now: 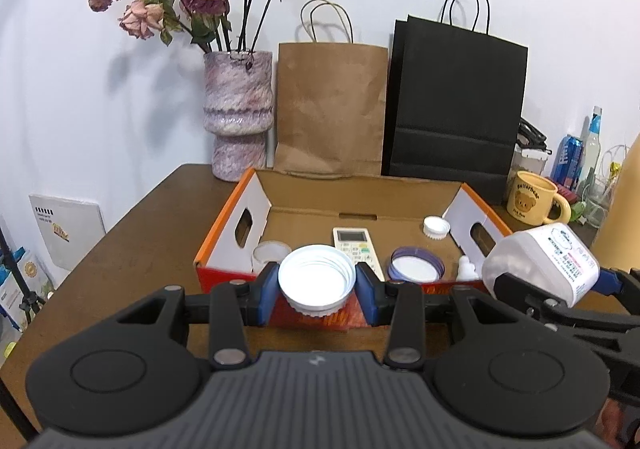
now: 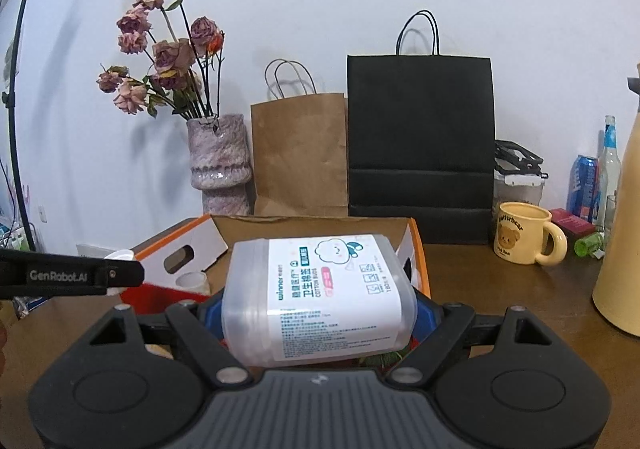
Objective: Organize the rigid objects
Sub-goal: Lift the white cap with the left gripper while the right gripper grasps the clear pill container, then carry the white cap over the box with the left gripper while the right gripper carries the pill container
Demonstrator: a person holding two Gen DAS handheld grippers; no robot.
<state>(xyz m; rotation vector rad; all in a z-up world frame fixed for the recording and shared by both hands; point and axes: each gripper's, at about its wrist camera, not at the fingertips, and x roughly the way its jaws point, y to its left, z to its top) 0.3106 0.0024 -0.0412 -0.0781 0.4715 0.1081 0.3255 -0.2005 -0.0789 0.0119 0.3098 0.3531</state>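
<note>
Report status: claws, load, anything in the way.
Left claw shut on white lid. Right claw shut on cotton-bud tub. Box ahead, nothing in the way.

1. The right gripper (image 2: 318, 313) clamps a cotton bud box (image 2: 316, 297), lying on its side.
2. Just beyond it sits an open cardboard box (image 2: 280, 227).
3. Far behind stand a vase (image 2: 220, 165), brown bag (image 2: 300, 157) and black bag (image 2: 420, 145).
4. A yellow mug (image 2: 524, 233) stands right.

A smooth white plastic lid (image 1: 317, 281) and a translucent plastic box (image 2: 316, 297) with a glossy paper label contrast with the matt cardboard tray (image 1: 304, 201), the wood-look table (image 1: 160, 225), a mottled ceramic-looking vase (image 1: 239, 113) and matt paper bags (image 1: 332, 109).
</note>
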